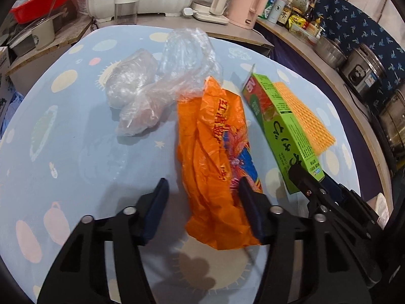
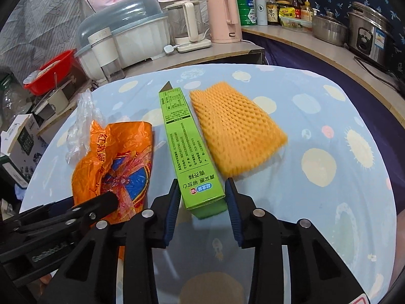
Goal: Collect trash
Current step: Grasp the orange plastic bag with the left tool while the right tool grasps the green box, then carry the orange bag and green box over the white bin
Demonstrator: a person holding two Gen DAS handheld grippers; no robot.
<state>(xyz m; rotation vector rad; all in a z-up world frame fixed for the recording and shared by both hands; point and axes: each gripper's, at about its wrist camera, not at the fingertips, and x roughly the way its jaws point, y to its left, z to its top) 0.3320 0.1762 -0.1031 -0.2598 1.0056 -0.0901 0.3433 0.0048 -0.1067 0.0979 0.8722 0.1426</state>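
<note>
An orange snack wrapper (image 1: 212, 152) lies crumpled on the light-blue tablecloth (image 1: 76, 152). My left gripper (image 1: 204, 190) straddles its near end. The right pad touches the wrapper's edge, while a gap shows at the left pad, so the gripper is open. A long green carton (image 2: 187, 139) lies to the right of the wrapper (image 2: 119, 157). My right gripper (image 2: 203, 190) has both pads against the carton's near end. The left wrist view shows that carton (image 1: 278, 121) with a right finger over its end. Crumpled clear plastic bags (image 1: 152, 83) lie beyond the wrapper.
A yellow-orange bristly pad (image 2: 235, 129) lies right of the carton. Behind the table a counter holds a pink kettle (image 2: 225, 17), a white covered dish rack (image 2: 126, 33), a red basin (image 2: 50, 73), bottles and a steel rice cooker (image 2: 369, 35).
</note>
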